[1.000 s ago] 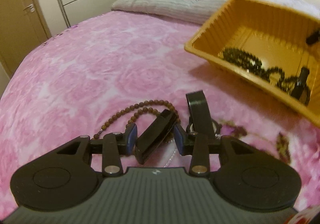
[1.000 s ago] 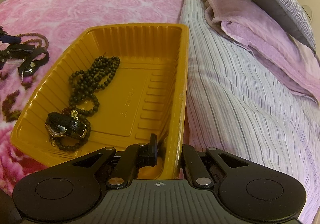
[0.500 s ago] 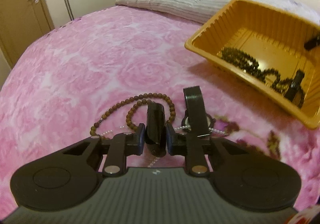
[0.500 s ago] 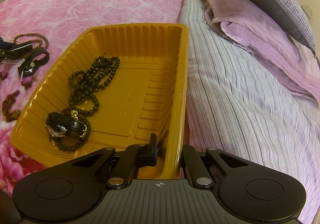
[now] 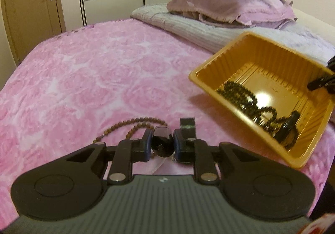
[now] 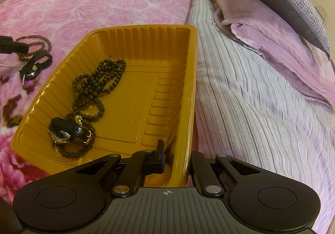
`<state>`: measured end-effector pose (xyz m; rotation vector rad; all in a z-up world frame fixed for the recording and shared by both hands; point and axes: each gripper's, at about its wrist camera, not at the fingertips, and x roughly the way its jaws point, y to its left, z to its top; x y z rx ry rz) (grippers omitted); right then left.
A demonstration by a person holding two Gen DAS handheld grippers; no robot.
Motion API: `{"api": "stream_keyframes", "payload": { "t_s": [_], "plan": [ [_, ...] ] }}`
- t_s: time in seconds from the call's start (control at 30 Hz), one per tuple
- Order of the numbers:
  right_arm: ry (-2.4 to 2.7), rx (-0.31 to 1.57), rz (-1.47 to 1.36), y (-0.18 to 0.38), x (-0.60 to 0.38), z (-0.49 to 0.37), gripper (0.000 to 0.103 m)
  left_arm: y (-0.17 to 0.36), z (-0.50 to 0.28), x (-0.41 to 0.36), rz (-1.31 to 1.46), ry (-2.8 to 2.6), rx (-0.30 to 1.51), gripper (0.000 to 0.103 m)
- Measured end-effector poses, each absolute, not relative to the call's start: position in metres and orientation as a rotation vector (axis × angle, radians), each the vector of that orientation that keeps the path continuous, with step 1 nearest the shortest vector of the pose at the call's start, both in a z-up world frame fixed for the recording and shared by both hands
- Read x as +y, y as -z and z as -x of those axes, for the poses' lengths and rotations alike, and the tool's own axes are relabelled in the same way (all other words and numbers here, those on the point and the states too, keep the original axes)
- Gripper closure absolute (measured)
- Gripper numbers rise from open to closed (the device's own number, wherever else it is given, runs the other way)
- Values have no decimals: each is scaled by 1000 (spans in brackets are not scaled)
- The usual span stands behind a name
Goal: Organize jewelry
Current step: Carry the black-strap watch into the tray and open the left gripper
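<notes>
My left gripper (image 5: 162,143) is shut on one strap of a black watch (image 5: 162,139), held just above the pink bedspread; the other strap (image 5: 187,126) sticks up beside the right finger. In the right wrist view the watch (image 6: 34,66) lies left of the tray. A brown bead necklace (image 5: 136,124) lies just beyond it. My right gripper (image 6: 177,160) is shut on the near wall of the yellow tray (image 6: 191,87), one finger inside and one outside. The tray holds a dark bead necklace (image 6: 98,79) and a gold-cased watch with a black strap (image 6: 69,131).
The pink rose bedspread (image 5: 83,79) stretches left and far from the tray. A striped cover (image 6: 251,108) and stacked purple and grey pillows (image 6: 272,31) lie right of the tray. A wardrobe and a door (image 5: 31,3) stand beyond the bed.
The left gripper's jaws closed on the black watch strap, then rose and rolled a little with it. The right gripper and the tray have stayed put.
</notes>
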<state>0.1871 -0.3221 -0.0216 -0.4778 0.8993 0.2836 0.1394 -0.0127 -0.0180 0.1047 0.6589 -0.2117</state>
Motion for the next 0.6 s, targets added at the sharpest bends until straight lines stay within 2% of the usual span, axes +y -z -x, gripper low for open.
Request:
{"api": "stream_keyframes", "payload": {
  "t_s": [0.3, 0.6],
  "plan": [
    [-283, 900, 476, 22, -322, -187, 97, -6, -134, -50, -35, 338, 608, 84],
    [-284, 899, 477, 21, -321, -187, 97, 5, -135, -110, -55, 458, 620, 84]
  ]
}}
